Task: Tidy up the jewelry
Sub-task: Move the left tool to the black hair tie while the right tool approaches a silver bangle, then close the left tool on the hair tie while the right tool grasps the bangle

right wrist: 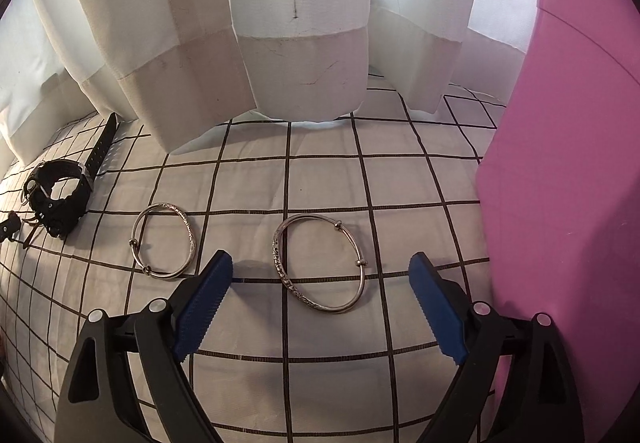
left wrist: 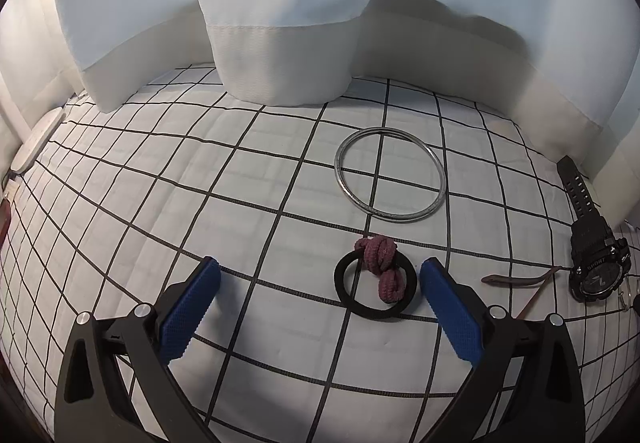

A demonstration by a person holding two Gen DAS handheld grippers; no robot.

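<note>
Right wrist: engraved bangle [right wrist: 320, 263] flat, long axis near-to-far, between open right gripper [right wrist: 320, 271] fingers

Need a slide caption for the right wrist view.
Open right gripper over an engraved silver bangle; second bangle and black watch lie left.

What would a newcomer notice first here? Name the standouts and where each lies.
The big pink panel fills the right edge of the right wrist view, beside the grid-patterned bedding. A silver bangle lies flat between the open right claw, with a second bangle to its left. In the left view, a black hair tie with a pink knot sits just ahead of the open left claw.
</note>
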